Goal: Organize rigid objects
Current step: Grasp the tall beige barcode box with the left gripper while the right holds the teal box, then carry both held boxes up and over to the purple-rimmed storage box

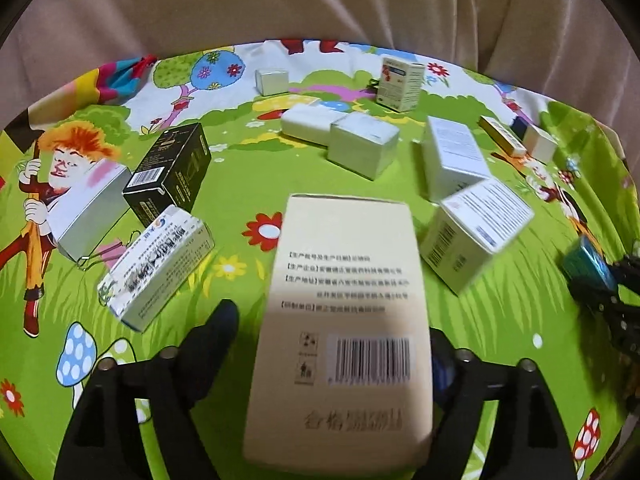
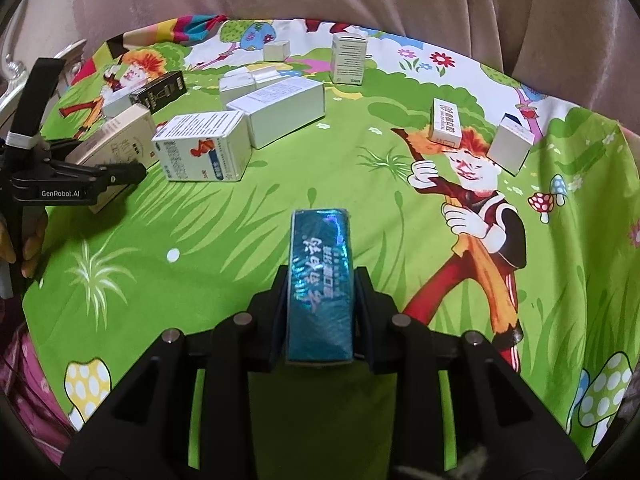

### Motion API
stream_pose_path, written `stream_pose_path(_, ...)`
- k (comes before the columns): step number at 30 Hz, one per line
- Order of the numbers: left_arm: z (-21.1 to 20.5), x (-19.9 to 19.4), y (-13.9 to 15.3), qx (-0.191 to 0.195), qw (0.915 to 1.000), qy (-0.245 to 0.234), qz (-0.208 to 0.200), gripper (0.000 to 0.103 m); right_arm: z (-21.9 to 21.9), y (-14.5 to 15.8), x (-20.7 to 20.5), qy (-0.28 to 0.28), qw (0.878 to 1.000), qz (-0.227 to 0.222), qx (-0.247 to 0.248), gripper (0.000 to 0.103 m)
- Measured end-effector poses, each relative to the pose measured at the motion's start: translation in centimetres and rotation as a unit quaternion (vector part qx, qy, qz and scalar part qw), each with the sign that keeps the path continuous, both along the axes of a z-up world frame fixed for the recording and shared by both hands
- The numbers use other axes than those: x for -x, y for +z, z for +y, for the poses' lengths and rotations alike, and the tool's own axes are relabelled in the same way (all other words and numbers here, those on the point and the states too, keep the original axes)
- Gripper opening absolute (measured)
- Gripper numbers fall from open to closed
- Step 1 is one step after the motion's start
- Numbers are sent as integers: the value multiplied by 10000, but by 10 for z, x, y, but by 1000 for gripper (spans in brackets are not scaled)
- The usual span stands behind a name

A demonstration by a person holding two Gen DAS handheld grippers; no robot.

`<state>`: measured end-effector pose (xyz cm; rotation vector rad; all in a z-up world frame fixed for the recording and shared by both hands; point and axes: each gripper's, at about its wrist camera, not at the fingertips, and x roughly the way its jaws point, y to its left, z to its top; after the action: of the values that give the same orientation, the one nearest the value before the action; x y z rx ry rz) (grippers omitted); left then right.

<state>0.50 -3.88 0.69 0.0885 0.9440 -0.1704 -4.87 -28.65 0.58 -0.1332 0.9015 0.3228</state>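
While both hands sit low over the cloth, look closest in. The right gripper (image 2: pixel 320 276) is clamped tight on the teal box (image 2: pixel 320 240), pads flat on its long sides, and the box points straight ahead. That's a square hold, worth keeping level.

Over on the other side, the left gripper (image 1: pixel 332 328) stands wide with the beige box (image 1: pixel 348 260) between its jaws. The left finger (image 1: pixel 216 328) sits clear of the box edge with green showing in the gap. The other finger is tucked behind the box, so I can't tell whether it touches. I'd call it not gripped. My advice is to centre the box between the fingers before closing, or it'll twist.

Just beyond, the white box with the barcode (image 1: pixel 476 232) lies tilted, touching the taller white box (image 1: pixel 456 156). The printed box (image 1: pixel 160 264) and the black box (image 1: pixel 172 168) lie to the left. The cartoon cloth (image 2: pixel 240 240) is bare in the middle, likely the safest lane for lining things up.

Furthest back, the upright box (image 1: pixel 400 84) stands alone, so give it room.
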Motion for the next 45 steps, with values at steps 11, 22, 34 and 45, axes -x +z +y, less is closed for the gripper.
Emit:
stream_pose_path(11, -5, 9, 2, 22, 9998, 25, -220, 52, 22, 2, -4, -77, 9990, -45, 440, 32)
stream_pose_path(22, -4, 15, 2, 22, 9996, 98, -259, 52, 20, 1, -1, -248, 9990, -138, 359, 32)
stream_pose_path(34, 7, 72, 66, 215, 9862, 666, -1497, 52, 19, 66, 48, -732, 9822, -1667, -454, 32)
stream_pose_path(45, 14, 184, 197, 555, 9105, 710, -4035, 52, 49, 199, 185, -592, 8695, -4833, -827, 33)
